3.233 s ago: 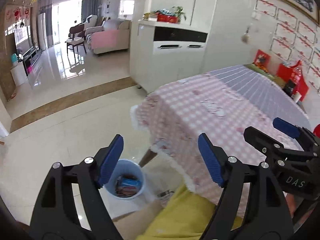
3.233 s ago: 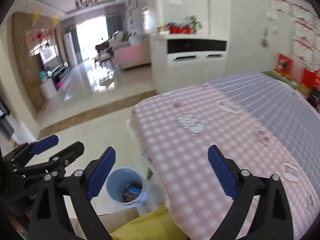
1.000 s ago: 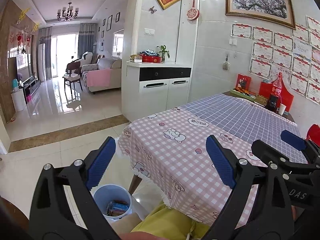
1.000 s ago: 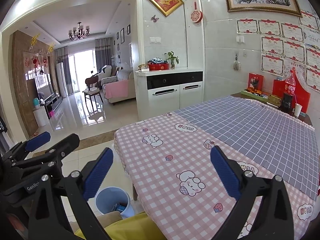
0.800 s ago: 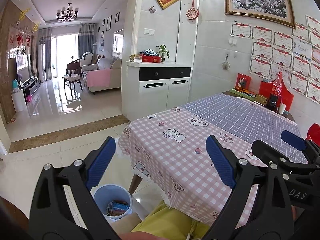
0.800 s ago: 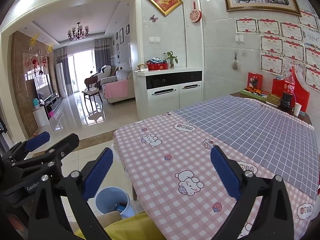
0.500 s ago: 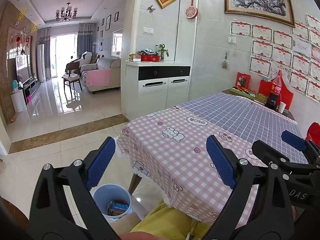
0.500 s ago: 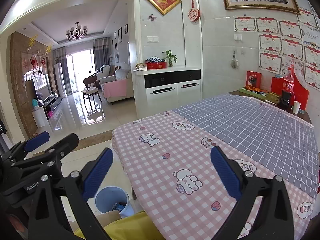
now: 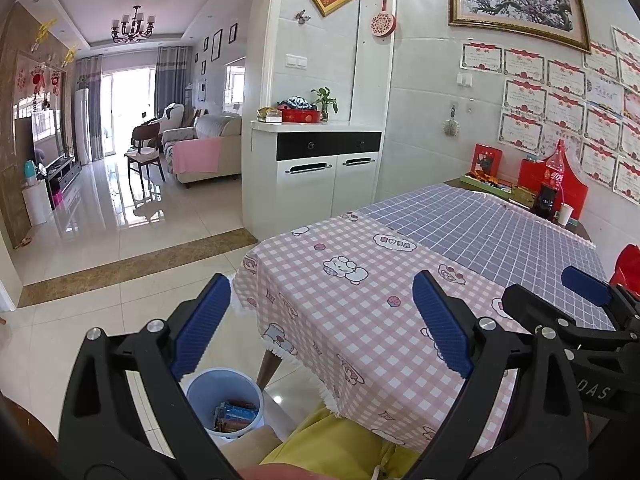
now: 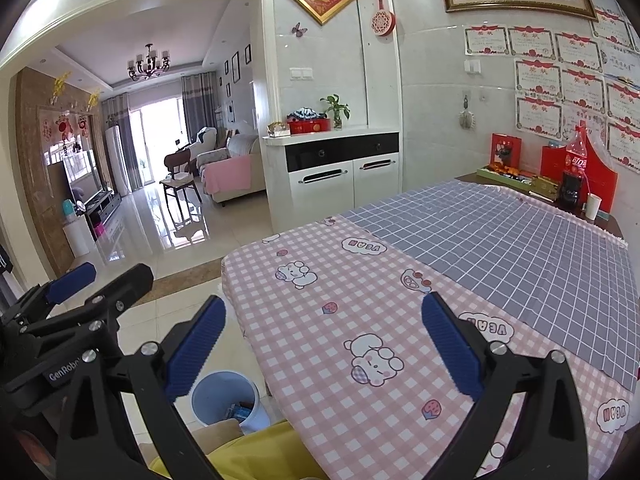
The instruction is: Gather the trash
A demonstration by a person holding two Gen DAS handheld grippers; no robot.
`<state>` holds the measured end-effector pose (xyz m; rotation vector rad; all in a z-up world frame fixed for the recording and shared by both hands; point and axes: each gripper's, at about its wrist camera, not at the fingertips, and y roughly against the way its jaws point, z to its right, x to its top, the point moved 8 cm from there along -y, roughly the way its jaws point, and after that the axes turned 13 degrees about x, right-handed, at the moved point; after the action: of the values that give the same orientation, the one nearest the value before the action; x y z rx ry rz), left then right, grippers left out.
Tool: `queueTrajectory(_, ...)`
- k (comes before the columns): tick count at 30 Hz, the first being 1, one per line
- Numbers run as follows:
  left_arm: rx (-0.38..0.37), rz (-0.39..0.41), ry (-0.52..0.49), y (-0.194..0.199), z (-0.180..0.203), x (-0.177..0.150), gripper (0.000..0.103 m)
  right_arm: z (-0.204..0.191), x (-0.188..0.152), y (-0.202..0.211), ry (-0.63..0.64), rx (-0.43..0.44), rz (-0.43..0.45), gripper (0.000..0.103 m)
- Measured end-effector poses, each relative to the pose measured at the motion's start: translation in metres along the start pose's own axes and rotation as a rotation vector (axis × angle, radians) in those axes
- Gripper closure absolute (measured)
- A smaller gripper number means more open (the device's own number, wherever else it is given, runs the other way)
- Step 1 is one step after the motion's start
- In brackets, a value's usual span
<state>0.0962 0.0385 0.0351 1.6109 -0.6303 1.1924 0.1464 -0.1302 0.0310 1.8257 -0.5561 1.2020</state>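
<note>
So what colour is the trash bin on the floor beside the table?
Light blue trash bin, with wrappers inside; clearest in the left wrist view.

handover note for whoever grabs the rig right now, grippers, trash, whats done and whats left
Left gripper: open, empty, held above the near table edge.
Right gripper: open, empty, held over the pink checked tablecloth.
Blue bin: on the floor by the table's near corner, wrappers already inside.
Done: some trash is in the bin.
Left: no loose trash shows on the cloth. A cola bottle and paper cup stand at the far end; whether they count as trash is unclear.
</note>
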Motion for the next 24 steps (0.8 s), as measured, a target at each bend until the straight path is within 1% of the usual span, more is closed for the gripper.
queueTrajectory(24,-0.004,-0.022,-0.003,-0.0099,-0.0008,-0.0041,0.012,0.0034,-0.0040,-0.0081,-0.013,-0.011,-0.023,0.006)
